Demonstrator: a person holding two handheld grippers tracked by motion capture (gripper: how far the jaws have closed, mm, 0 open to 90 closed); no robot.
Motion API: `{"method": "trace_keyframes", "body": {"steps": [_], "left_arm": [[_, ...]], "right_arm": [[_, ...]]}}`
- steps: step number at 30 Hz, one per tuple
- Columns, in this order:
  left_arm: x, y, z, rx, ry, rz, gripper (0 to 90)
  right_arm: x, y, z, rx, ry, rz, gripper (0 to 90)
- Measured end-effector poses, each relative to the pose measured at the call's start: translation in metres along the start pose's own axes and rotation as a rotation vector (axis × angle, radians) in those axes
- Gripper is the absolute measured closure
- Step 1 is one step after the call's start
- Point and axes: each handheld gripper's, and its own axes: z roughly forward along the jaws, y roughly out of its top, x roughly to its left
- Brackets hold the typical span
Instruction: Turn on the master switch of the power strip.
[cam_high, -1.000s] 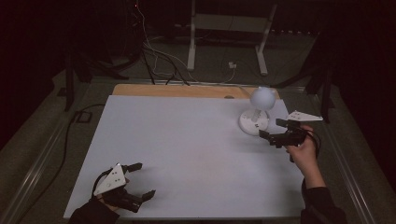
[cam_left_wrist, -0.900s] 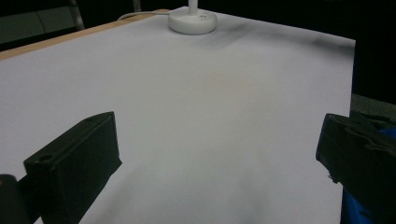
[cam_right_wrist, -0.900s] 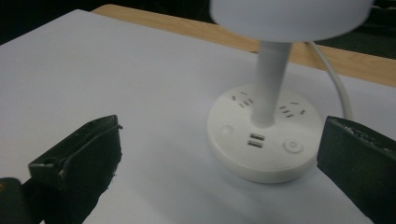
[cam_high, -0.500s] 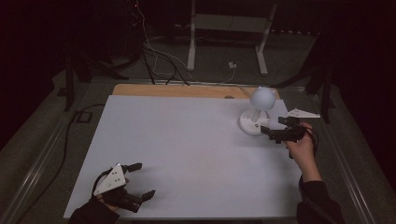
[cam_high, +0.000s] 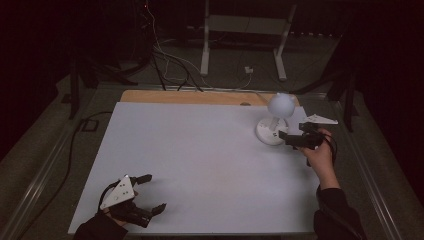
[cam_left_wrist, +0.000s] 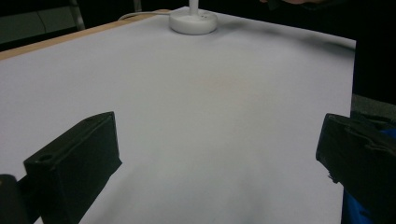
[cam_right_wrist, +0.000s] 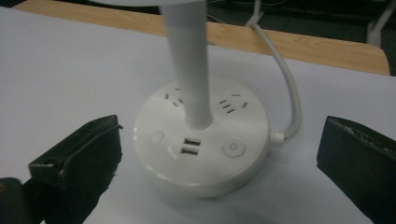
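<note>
- Where the white table reaches its far right, a white lamp stands on its round base.
- My right gripper sits just before that base, jaws wide apart.
- My left gripper rests near the front left corner, jaws wide, holding nothing.
</note>
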Motion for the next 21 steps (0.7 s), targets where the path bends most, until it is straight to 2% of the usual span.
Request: {"method": "trace_keyframes", "body": {"steps": [2, 11, 17, 18, 20, 21], "left_arm": [[0.0, 0.0, 0.0, 0.001, 0.0, -0.001, 0.0], [0.0, 0.0, 0.0, 0.004, 0.0, 0.0, 0.0], [0.001, -0.001, 0.0, 0.004, -0.001, -0.003, 0.0], [0.001, -0.001, 0.0, 0.004, -0.001, -0.004, 0.0], [0.001, -0.001, 0.0, 0.003, -0.001, -0.004, 0.1], [0.001, -0.001, 0.0, 0.003, 0.0, -0.004, 0.1]], "right_arm": [[-0.002, 0.0, 0.004, 0.001, -0.009, 0.019, 0.0], [-0.004, -0.002, 0.012, 0.002, -0.031, 0.045, 2.7], [-0.001, -0.002, 0.02, 0.039, -0.035, 0.059, 15.8], [0.0, -0.001, 0.022, 0.05, -0.039, 0.07, 22.3], [0.001, -0.001, 0.023, 0.052, -0.05, 0.073, 28.1], [0.001, -0.001, 0.023, 0.052, -0.05, 0.073, 28.1]]}}
